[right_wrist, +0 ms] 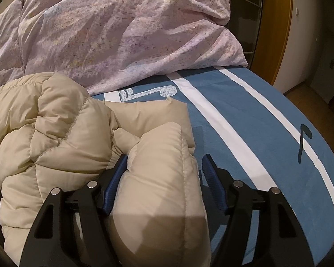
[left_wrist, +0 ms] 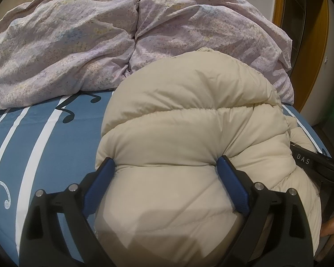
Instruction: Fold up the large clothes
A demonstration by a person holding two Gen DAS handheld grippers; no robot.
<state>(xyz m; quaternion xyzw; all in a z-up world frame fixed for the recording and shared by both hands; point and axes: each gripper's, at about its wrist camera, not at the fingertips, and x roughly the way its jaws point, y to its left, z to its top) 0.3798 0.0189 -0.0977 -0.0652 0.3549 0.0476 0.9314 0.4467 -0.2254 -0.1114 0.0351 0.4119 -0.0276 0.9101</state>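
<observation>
Two grippers: both have the same puffy beige jacket between their blue pads, nearest thing in either wrist view.
Left gripper (left_wrist: 167,164): jaws spread pretty wide, both pads dug into a fat quilted fold of the jacket (left_wrist: 189,122), so it's clamped on the padding rather than hanging loose.
Right gripper (right_wrist: 163,162): also wide apart. The left pad presses the side of a padded roll; the right pad looks like it has a sliver of gap beside the fabric, so I honestly can't tell if it's really gripping or just straddling it.
Jacket spot: bunched in a heap on the bed, toward the near edge, one flat panel (right_wrist: 149,111) poking out toward the far side.
Writing: "DAS" in white on a black part (left_wrist: 304,159) at the right edge of the left view, just beside the jacket.
Sheet (right_wrist: 245,120): blue with white stripes and black music notes, bare on either side of the heap.
Duvet (left_wrist: 78,40): rumpled lilac floral bedding piled across the far end of the bed, jacket butting up against it.
Background: wooden door frame (right_wrist: 276,26) beyond the bed's far right corner.
</observation>
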